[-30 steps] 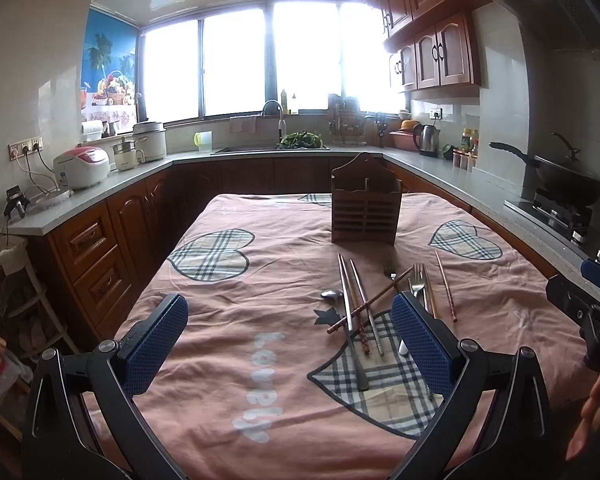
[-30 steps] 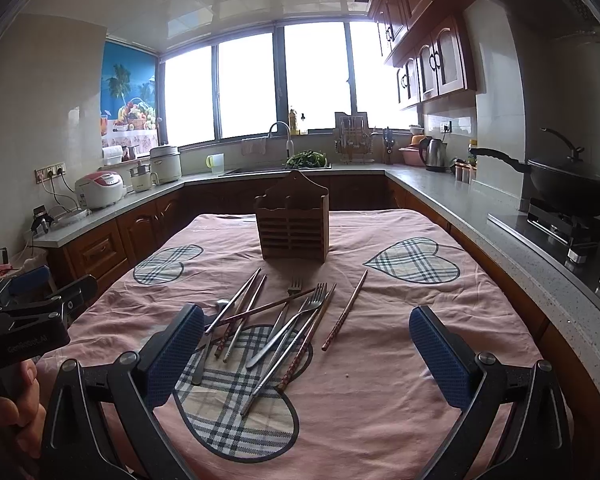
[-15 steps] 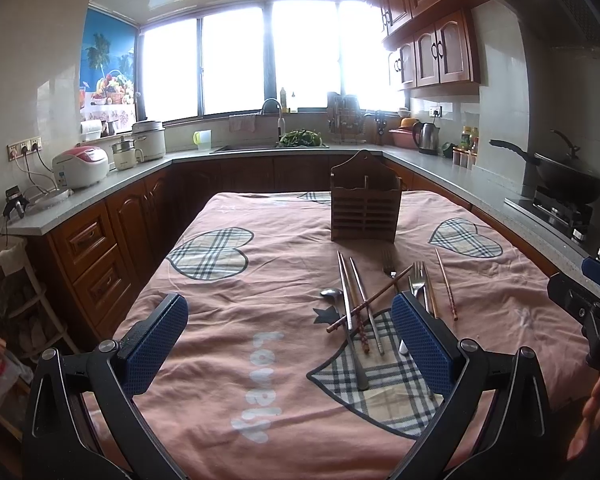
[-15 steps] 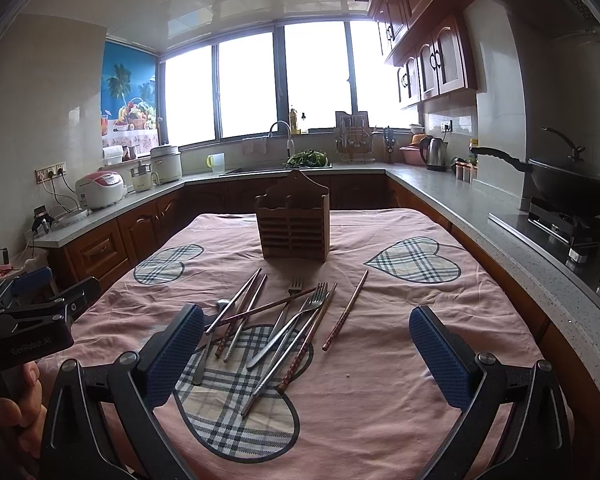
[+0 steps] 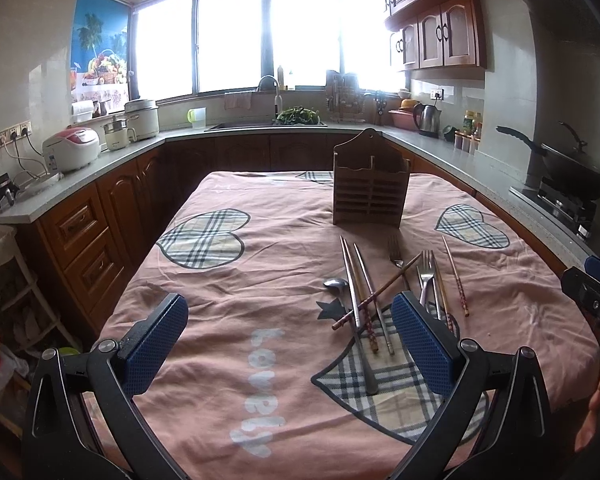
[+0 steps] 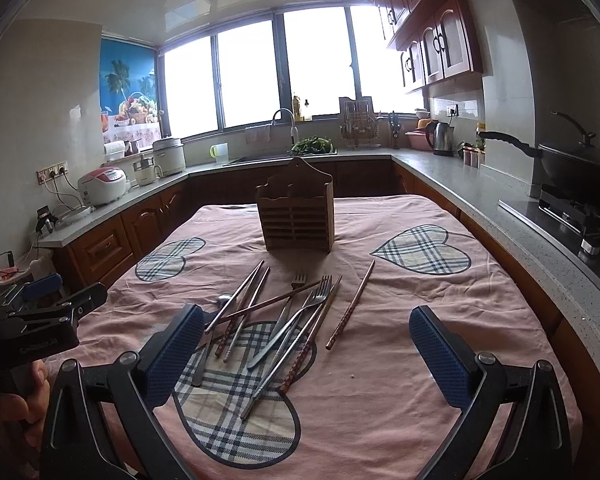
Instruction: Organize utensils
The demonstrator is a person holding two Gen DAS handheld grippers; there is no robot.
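Observation:
A loose pile of utensils (image 5: 374,300) lies on the pink tablecloth (image 5: 240,280): metal chopsticks, wooden chopsticks, forks (image 5: 426,272) and a spoon (image 5: 336,283). One wooden chopstick (image 6: 350,306) lies apart on the right of the pile (image 6: 276,320). Behind them stands an upright wooden utensil holder (image 5: 370,196), also in the right wrist view (image 6: 296,216). My left gripper (image 5: 288,344) hovers open, left of the pile and near the table's front edge. My right gripper (image 6: 306,360) is open too, with the pile's near end between its blue pads (image 6: 172,356). Neither holds anything.
A grey counter (image 5: 440,148) wraps around the table, carrying rice cookers (image 5: 72,148), a sink (image 5: 266,122), a kettle (image 5: 428,120) and a wok (image 5: 568,164) on the stove at the right. Brown cabinets (image 5: 92,232) stand close on the left. A hand (image 6: 8,400) holds the other gripper.

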